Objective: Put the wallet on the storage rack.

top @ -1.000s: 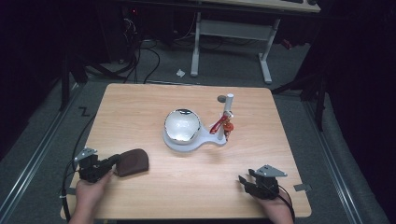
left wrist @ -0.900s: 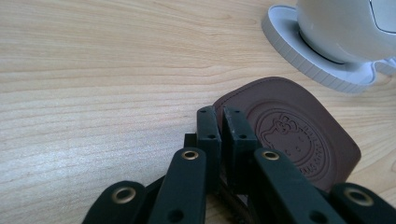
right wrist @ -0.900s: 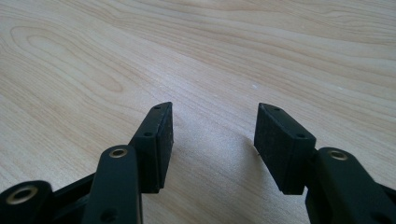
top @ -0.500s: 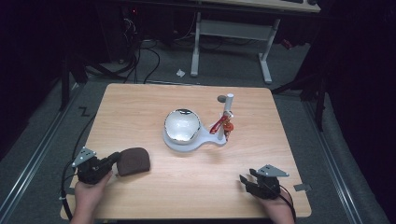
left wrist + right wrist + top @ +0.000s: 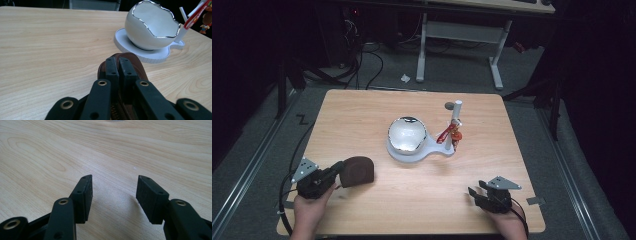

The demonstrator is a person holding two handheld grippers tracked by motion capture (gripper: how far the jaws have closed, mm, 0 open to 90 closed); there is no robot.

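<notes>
Since a second ago: left gripper (image 5: pixel 337 171) and brown leather pouch (image 5: pixel 357 171) shifted a little right and up the table (image 5: pixel 362 115), toward the white stand; right gripper (image 5: pixel 477 195) unchanged.

High view: left gripper at the near left corner, jaws pointing right, pressed together on the left edge of the pouch. Pouch just right of the jaws, well short of the white egg-shaped bowl (image 5: pixel 407 134) on its flat white stand (image 5: pixel 402 152) at mid-table. White post (image 5: pixel 456 114) with a red-and-yellow figure (image 5: pixel 454 135) at the right end of the stand. Right gripper at the near right corner, well apart from everything.

Left gripper view: left gripper (image 5: pixel 119 65) pinching the rim of the pouch (image 5: pixel 140 67), pads nearly meeting. Bowl (image 5: pixel 152 27) and stand (image 5: pixel 160 53) beyond, near but apart.

Right gripper view: right gripper (image 5: pixel 113 191) spread, bare wood between the pads, nothing held.
</notes>
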